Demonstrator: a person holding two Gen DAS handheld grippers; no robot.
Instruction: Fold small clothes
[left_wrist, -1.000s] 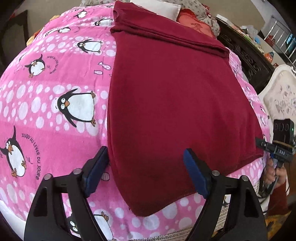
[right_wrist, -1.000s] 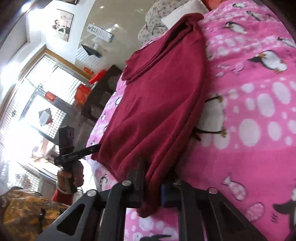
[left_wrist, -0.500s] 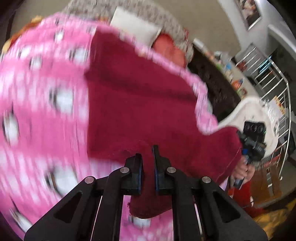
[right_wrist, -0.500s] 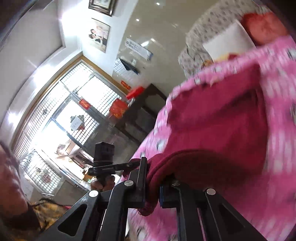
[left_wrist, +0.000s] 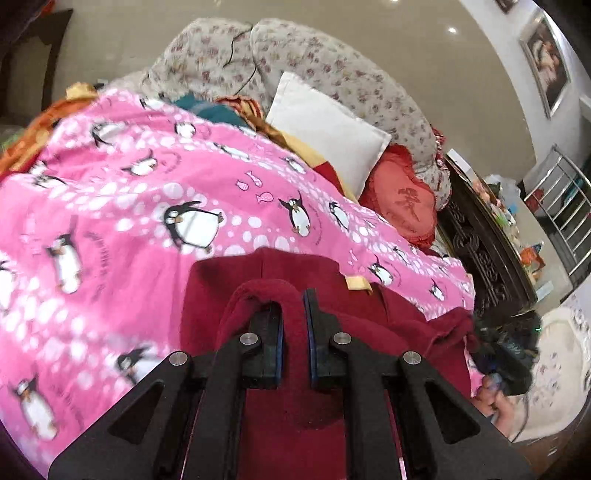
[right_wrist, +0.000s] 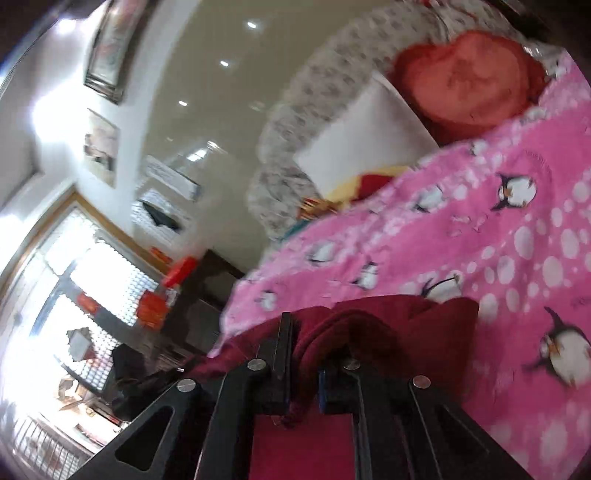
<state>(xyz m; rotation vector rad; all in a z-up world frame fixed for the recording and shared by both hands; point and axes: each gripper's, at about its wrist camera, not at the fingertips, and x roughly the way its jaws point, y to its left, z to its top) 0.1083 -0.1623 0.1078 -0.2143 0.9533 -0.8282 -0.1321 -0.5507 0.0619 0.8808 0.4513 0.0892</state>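
Pinching one near corner of the red garment (left_wrist: 295, 387) in my left gripper (left_wrist: 293, 321), I have its jaws pressed tight on a fold that loops over the left finger, so the cloth can be carried over itself. The rest lies bunched at six o'clock on the pink penguin blanket (left_wrist: 147, 206), with the white pillow (left_wrist: 328, 133) out at one o'clock. At four o'clock my right gripper (right_wrist: 303, 354) clamps the other corner; its jaws have just been easing apart, the cloth between them. Holding both corners level should keep the folded edge straight, I judge.
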